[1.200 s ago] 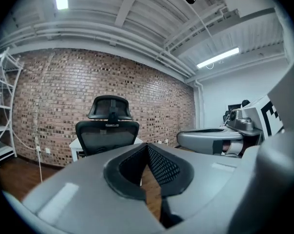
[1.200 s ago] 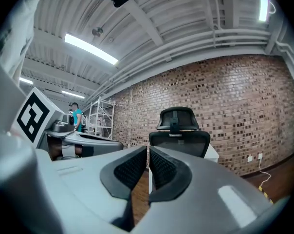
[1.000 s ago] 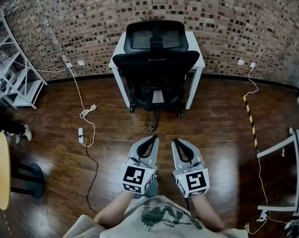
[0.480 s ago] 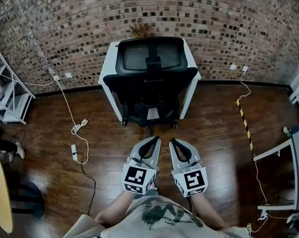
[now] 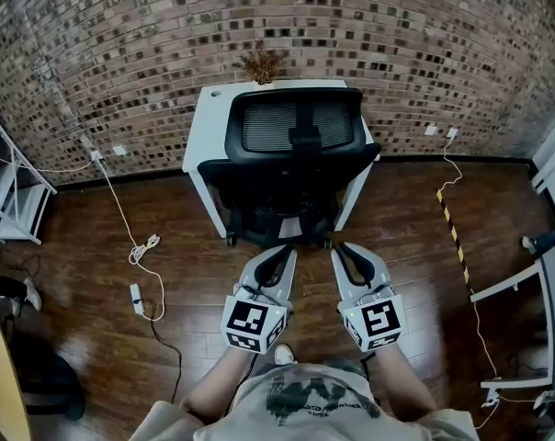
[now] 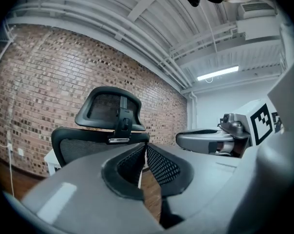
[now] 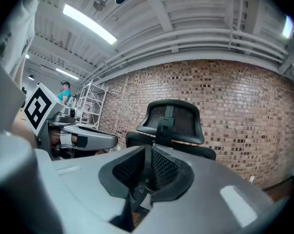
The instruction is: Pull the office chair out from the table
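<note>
Now closer: I've brought both grippers up to office chair [image 5: 296, 168], upper centre, seat tucked under table [image 5: 207, 118]. Left gripper [image 5: 284, 250] pressed together. Right gripper [image 5: 341, 247] jaws just cracking apart, nothing between. Chair within reach, not out.

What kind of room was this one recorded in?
Probably an office or lab room: an office chair tucked under a white table against a brick wall, with a strip light overhead.

Office chair [image 5: 296, 127]: black mesh back and headrest, matt black plastic frame. Table [image 5: 211, 113]: smooth white top, material unclear. Floor [image 5: 402, 232]: dark wood boards, glossy, catching reflections. Wall [image 5: 121, 44]: rough, matt red-brown brick, pale mortar.
</note>
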`<state>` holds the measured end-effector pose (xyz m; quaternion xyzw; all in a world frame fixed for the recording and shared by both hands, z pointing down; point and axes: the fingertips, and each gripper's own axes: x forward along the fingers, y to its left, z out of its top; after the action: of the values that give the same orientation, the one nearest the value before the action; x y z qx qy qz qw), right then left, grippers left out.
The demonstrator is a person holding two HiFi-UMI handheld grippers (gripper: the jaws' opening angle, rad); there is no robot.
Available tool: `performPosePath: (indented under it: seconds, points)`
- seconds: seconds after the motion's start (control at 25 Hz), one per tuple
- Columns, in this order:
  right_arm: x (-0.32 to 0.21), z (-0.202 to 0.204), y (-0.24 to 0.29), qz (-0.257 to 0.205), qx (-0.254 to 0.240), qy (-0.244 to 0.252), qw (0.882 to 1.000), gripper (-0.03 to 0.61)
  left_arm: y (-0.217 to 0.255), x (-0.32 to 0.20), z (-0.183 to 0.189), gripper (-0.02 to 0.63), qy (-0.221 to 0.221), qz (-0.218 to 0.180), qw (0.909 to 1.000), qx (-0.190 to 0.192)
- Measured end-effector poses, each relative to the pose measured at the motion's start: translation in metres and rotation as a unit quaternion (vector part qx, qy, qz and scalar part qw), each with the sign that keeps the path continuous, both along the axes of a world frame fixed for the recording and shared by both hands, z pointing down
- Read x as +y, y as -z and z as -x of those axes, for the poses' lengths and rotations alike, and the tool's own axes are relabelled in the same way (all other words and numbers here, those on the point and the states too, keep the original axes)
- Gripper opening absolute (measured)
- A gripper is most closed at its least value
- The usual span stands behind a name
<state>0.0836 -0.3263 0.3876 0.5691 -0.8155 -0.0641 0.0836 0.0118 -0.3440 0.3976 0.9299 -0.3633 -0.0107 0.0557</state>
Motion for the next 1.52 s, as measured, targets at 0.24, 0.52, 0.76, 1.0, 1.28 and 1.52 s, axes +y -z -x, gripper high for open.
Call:
performPosePath:
  seconds: [0.24,0.52,0.76,1.0,1.28,1.52]
  points:
    - [-0.037,-0.001,0.017,-0.021,0.016,0.007,1.0,0.043,0.017,-0.035,0.012,0.018,0.008,-0.031,0.9995,-0.007]
    - [-0.088,-0.025,0.03,-0.042,0.031,0.019,0.998,0.071,0.029,-0.092,0.022,0.044,0.022,-0.064,0.9968,-0.043]
    - [-0.133,-0.046,0.048,-0.062,0.059,0.044,0.995,0.096,0.037,-0.147,0.039,0.094,0.052,-0.084,0.9915,-0.085]
    - [-0.172,-0.067,0.048,-0.059,0.091,0.072,0.992,0.133,0.037,-0.182,0.058,0.122,0.063,-0.089,0.9856,-0.129]
    - [-0.197,-0.084,0.036,-0.045,0.136,0.098,0.985,0.198,0.022,-0.207,0.08,0.178,0.058,-0.083,0.9784,-0.18]
    - [-0.213,-0.106,0.019,-0.022,0.2,0.103,0.974,0.251,0.008,-0.224,0.098,0.225,0.039,-0.079,0.9722,-0.217]
